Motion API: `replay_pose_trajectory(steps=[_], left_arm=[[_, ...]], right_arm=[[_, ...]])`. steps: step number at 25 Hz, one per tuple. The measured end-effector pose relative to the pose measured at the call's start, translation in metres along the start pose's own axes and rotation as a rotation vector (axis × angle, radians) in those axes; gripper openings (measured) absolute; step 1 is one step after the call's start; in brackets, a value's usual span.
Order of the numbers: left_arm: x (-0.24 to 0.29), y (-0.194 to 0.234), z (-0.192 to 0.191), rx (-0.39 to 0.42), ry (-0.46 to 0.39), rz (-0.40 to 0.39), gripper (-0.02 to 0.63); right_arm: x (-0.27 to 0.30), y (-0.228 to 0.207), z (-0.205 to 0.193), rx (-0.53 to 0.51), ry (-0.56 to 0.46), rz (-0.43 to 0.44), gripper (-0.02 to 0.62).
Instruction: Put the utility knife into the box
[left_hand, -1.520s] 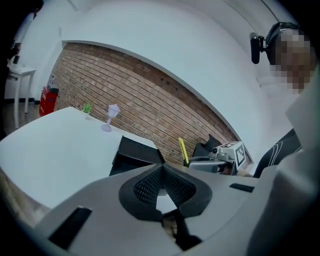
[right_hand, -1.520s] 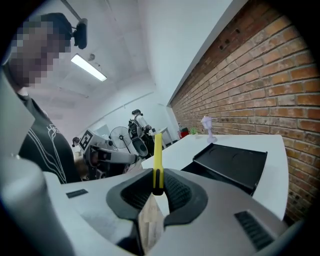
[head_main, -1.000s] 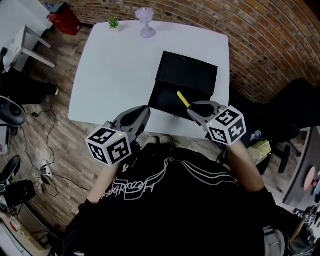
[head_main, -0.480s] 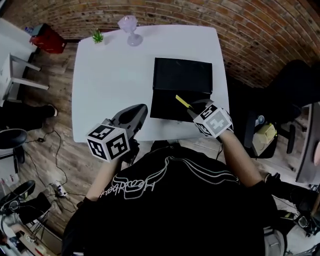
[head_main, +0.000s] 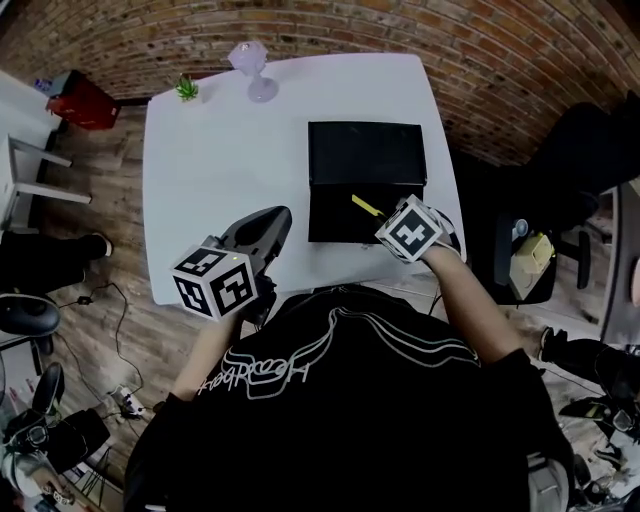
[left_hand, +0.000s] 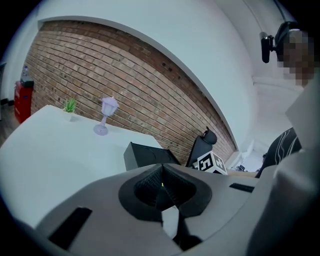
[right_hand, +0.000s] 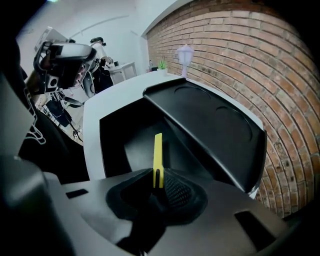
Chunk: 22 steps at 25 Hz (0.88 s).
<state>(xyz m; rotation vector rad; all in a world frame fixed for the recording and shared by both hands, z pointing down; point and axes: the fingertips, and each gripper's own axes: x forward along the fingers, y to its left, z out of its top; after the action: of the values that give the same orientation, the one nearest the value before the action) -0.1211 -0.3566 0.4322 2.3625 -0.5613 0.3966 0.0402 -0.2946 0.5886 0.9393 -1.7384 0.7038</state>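
Note:
A yellow utility knife (head_main: 366, 206) (right_hand: 158, 159) sticks out from my right gripper (head_main: 385, 222) (right_hand: 158, 186), whose jaws are shut on it. The knife hangs over the open tray of the black box (head_main: 340, 215) (right_hand: 135, 145), whose lid (head_main: 366, 152) (right_hand: 210, 125) stands raised behind it. My left gripper (head_main: 268, 226) (left_hand: 161, 192) hovers at the table's near edge, left of the box, jaws shut with nothing between them.
The white table (head_main: 220, 160) carries a lilac lamp-shaped ornament (head_main: 250, 68) (left_hand: 105, 115) and a small green plant (head_main: 186, 89) (left_hand: 70, 106) at its far edge. A brick wall (head_main: 480, 70) runs behind and to the right. A black office chair (head_main: 570, 190) stands right of the table.
My right gripper has carried the knife a little forward and left, over the box tray. The left gripper has stayed roughly in place while the view shifted.

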Motion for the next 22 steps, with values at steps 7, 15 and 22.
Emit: replay_pose_trajectory(steps=[7, 15, 22], left_arm=[[-0.003, 0.009, 0.002, 0.020, 0.002, -0.033, 0.032], [-0.007, 0.017, 0.000, 0.024, 0.013, -0.037, 0.032], [-0.009, 0.014, 0.003, 0.030, 0.007, -0.033, 0.032]], right_arm=[[0.013, 0.002, 0.003, -0.046, 0.088, -0.045, 0.069], [0.019, -0.001, -0.002, -0.098, 0.152, -0.097, 0.072], [0.004, 0.000, 0.003, -0.084, 0.084, -0.095, 0.161]])
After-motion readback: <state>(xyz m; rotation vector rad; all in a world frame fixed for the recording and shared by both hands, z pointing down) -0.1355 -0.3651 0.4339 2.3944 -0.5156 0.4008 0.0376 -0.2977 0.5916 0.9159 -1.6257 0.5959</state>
